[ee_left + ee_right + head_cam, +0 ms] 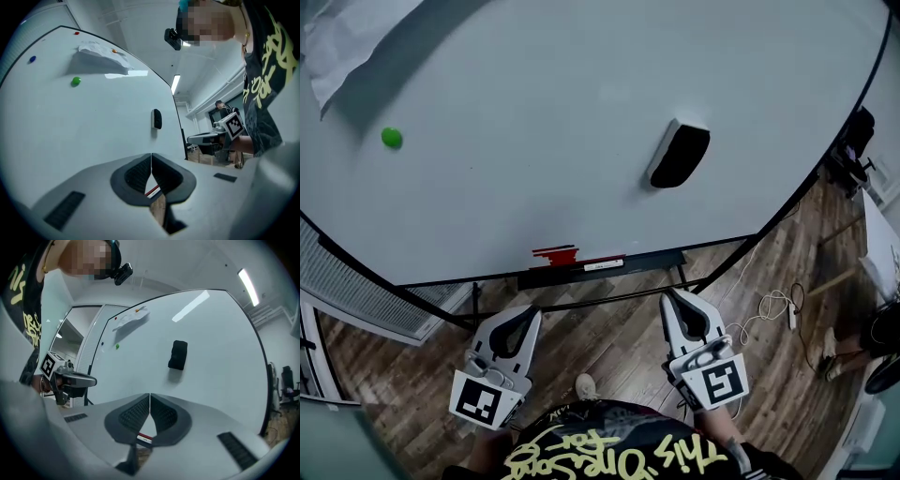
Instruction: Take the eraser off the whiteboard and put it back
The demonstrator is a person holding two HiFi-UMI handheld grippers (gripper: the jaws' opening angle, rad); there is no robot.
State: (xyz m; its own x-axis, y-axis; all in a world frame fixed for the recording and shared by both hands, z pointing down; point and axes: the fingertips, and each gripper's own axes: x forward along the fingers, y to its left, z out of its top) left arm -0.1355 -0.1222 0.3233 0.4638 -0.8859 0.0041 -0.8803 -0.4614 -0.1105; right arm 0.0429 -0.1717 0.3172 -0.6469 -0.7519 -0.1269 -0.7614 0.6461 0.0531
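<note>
The eraser [679, 155] sticks on the whiteboard [534, 103] above a wood floor [609, 352] — left gripper [528, 316] and right gripper [673, 300] both pressed together, empty.

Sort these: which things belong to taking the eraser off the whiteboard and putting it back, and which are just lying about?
For the job:
eraser, stuck on the whiteboard
left gripper and right gripper, both shut, empty

Lying about:
green magnet
sheet of paper
red marker
cable
</note>
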